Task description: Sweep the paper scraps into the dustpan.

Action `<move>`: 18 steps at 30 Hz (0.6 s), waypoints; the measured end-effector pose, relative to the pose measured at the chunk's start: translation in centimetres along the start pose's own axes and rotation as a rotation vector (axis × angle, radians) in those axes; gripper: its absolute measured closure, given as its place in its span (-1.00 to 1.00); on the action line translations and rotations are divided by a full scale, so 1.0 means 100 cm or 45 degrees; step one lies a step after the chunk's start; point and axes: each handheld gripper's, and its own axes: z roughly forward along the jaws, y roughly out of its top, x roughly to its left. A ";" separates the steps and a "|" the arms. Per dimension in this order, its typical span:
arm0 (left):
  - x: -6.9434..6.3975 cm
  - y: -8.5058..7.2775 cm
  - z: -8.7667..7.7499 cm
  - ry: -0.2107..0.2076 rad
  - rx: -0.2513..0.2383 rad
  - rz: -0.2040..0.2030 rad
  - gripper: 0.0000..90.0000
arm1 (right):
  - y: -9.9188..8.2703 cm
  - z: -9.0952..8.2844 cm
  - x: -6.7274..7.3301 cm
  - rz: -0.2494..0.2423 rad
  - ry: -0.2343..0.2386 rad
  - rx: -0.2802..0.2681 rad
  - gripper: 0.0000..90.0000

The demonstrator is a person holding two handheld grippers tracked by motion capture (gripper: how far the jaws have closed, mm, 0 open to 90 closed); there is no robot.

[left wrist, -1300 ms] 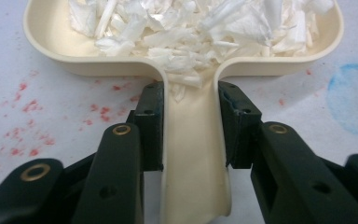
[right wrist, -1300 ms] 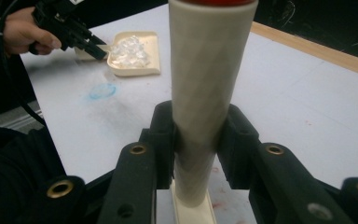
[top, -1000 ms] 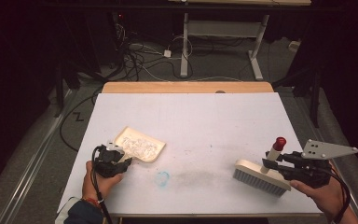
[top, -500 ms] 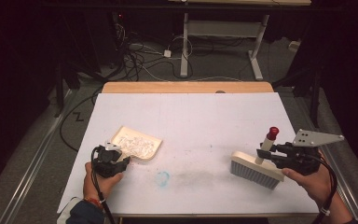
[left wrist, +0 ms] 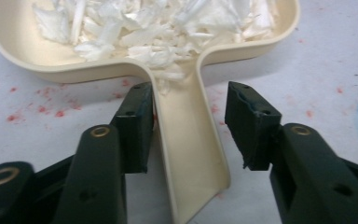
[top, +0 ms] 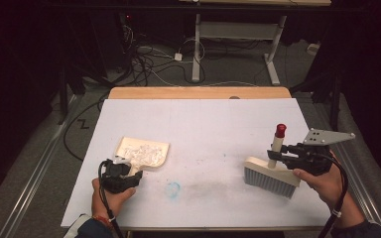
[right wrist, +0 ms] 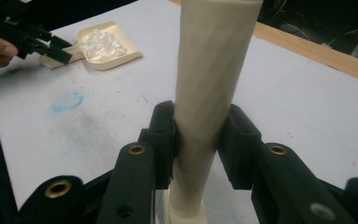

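A cream dustpan (top: 144,151) holding white paper shreds (left wrist: 158,23) lies on the white table sheet (top: 203,119) at the front left. My left gripper (top: 130,172) sits at its handle (left wrist: 191,154). Its jaws have just been opening and stand open, with the handle between them and the right pad clear of it. At the front right, my right gripper (top: 274,157) is shut on the upright cream handle (right wrist: 214,60) of a brush (top: 270,179). The brush has a red tip (top: 280,130), and its grey bristles rest on the sheet.
A blue smudge (top: 172,188) and a grey smear mark the sheet between the two hands. A wooden table edge (top: 198,92) runs along the far side. Cables and desk legs lie on the floor beyond. The right gripper view shows the dustpan (right wrist: 105,44) and my left gripper (right wrist: 56,51) far off.
My right gripper has carried the brush a little to the left and toward the far side. The left hand and the dustpan have stayed where they were.
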 end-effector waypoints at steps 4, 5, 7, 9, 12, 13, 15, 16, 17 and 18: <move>0.003 -0.003 -0.005 -0.009 -0.023 0.022 0.07 | 0.003 0.005 -0.005 0.021 -0.019 0.006 0.52; 0.004 -0.005 -0.006 0.006 -0.036 0.034 0.04 | 0.004 0.007 -0.006 0.029 -0.020 0.006 0.52; 0.005 -0.009 -0.012 -0.012 -0.103 0.052 -0.02 | 0.005 0.010 -0.009 0.038 -0.029 0.008 0.51; 0.005 -0.013 -0.016 -0.036 -0.163 0.074 -0.06 | 0.005 0.012 -0.012 0.050 -0.042 0.013 0.50; 0.003 -0.017 -0.018 -0.037 -0.183 0.096 -0.09 | 0.006 0.015 -0.019 0.063 -0.072 0.022 0.48; 0.003 -0.018 -0.018 -0.058 -0.187 0.101 -0.10 | 0.007 0.017 -0.022 0.070 -0.077 0.023 0.48; 0.002 -0.020 -0.018 -0.061 -0.184 0.110 -0.11 | 0.007 0.021 -0.028 0.079 -0.076 0.033 0.46; 0.001 -0.021 -0.018 -0.056 -0.175 0.113 -0.11 | 0.008 0.024 -0.031 0.083 -0.095 0.042 0.45; 0.000 -0.021 -0.016 -0.058 -0.163 0.116 -0.10 | 0.008 0.027 -0.034 0.092 -0.122 0.047 0.43; -0.001 -0.021 -0.015 -0.056 -0.149 0.115 -0.10 | 0.008 0.030 -0.036 0.095 -0.136 0.047 0.43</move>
